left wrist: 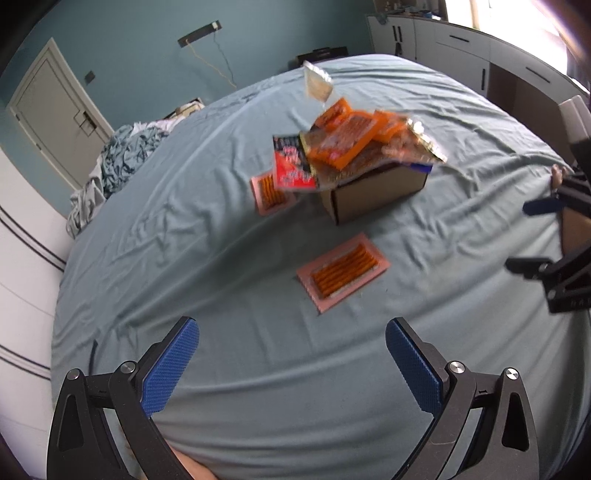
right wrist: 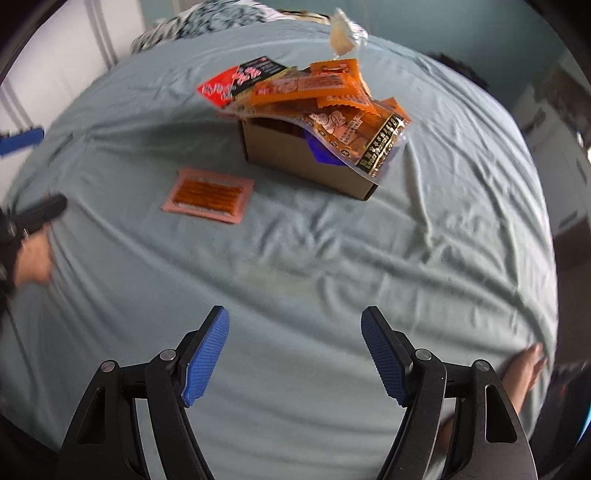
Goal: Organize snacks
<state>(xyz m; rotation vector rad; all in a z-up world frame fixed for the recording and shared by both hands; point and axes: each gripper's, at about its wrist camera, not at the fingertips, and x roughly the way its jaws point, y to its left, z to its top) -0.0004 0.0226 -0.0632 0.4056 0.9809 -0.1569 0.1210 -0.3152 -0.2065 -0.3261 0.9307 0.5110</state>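
A small cardboard box (left wrist: 373, 195) (right wrist: 306, 162) sits on a bed, heaped with orange snack packets (left wrist: 345, 138) (right wrist: 325, 92), a red and black packet (left wrist: 293, 164) (right wrist: 236, 83) and a clear bag (left wrist: 317, 83) (right wrist: 345, 35) sticking up. A pink packet of orange sticks (left wrist: 343, 275) (right wrist: 208, 199) lies flat in front of the box. A second pink packet (left wrist: 271, 192) lies beside the box. My left gripper (left wrist: 291, 365) is open and empty, well short of the near pink packet. My right gripper (right wrist: 295, 354) is open and empty, above bare sheet.
The blue-grey bedsheet (left wrist: 221, 258) (right wrist: 332, 258) is wrinkled. A crumpled blanket (left wrist: 118, 162) lies at the far left edge. White drawers (left wrist: 461, 48) and a door (left wrist: 55, 110) stand beyond. The right gripper shows at the left view's right edge (left wrist: 546, 236); a hand (right wrist: 524, 373) rests on the bed.
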